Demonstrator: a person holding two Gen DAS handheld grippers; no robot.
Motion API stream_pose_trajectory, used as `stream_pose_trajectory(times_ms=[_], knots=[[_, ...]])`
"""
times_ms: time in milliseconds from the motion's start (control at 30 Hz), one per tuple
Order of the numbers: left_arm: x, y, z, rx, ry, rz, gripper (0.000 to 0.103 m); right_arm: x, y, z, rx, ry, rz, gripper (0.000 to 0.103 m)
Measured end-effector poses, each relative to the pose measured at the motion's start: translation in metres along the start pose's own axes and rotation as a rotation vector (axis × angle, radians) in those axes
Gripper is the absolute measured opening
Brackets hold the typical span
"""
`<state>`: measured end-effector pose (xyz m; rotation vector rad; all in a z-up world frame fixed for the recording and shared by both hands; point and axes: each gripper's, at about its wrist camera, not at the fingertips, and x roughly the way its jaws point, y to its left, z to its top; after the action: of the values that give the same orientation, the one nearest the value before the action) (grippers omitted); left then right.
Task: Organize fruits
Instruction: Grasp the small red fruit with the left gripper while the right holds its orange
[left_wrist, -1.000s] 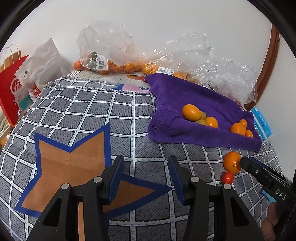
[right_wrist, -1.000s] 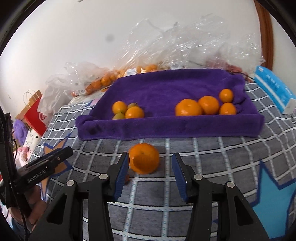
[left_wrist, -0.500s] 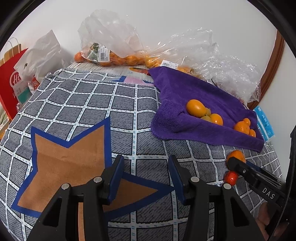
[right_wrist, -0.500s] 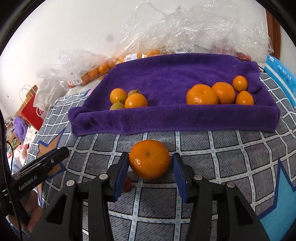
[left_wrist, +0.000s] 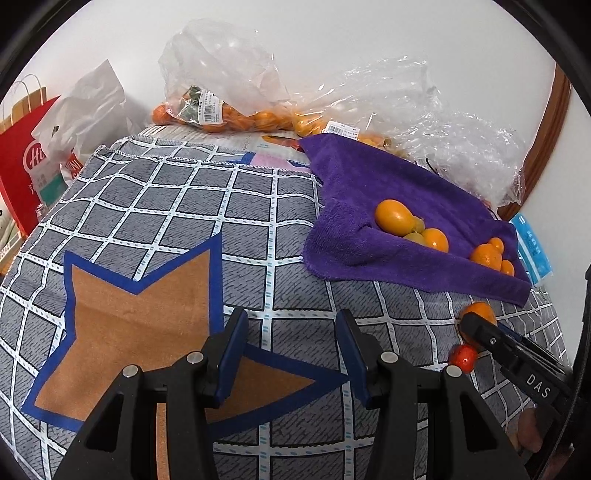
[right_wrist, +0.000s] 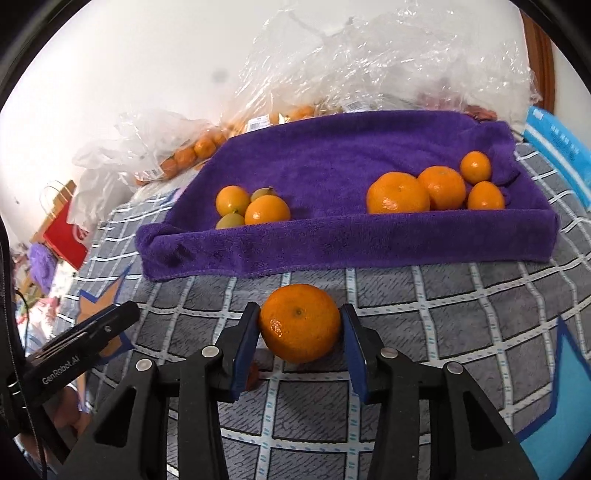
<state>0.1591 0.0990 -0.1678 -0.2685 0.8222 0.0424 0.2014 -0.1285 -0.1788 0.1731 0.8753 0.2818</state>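
While its jaws are closing, the right tool (right_wrist: 299, 328) has a large orange (right_wrist: 299, 328) between its two blue pads, and both pads look to touch the sides of the fruit, which sits on the checked cloth (right_wrist: 443, 317) of the tabletop, near the front edge of the purple towel (right_wrist: 332, 162). A small red fruit (left_wrist: 462, 357) lies just beside this orange, partly hidden by the tool. On the towel there are two groups: small yellow-orange fruits (right_wrist: 251, 208) toward its left side and four oranges (right_wrist: 436, 190) toward its right corner. The left tool (left_wrist: 291, 352) hangs over the brown star pattern (left_wrist: 140, 317) of the cloth, its jaws apart with nothing between them. Clear plastic bags with more oranges (left_wrist: 229, 110) lie along the far edge, by the wall, and a red paper bag (left_wrist: 26, 155) stands at the left edge.
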Motion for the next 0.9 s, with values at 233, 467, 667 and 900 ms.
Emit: stream_pose_trajectory(times_ms=[233,467,667,900], knots=[[0.000,0.002,0.000,-0.005,0.001,-0.014,0.047,-0.001,0.007,-0.003,-0.055,0.021,-0.006,0.043],[0.001,-0.004,-0.001,0.041,0.022,-0.016,0.047,-0.004,-0.006,-0.003,0.021,0.001,-0.002,0.043],[0.001,-0.005,-0.001,0.047,0.029,-0.014,0.047,-0.008,-0.017,-0.002,0.081,-0.021,0.013,0.043],[0.002,-0.005,0.000,0.063,0.034,-0.010,0.047,-0.012,-0.023,-0.003,0.095,-0.023,0.006,0.043]])
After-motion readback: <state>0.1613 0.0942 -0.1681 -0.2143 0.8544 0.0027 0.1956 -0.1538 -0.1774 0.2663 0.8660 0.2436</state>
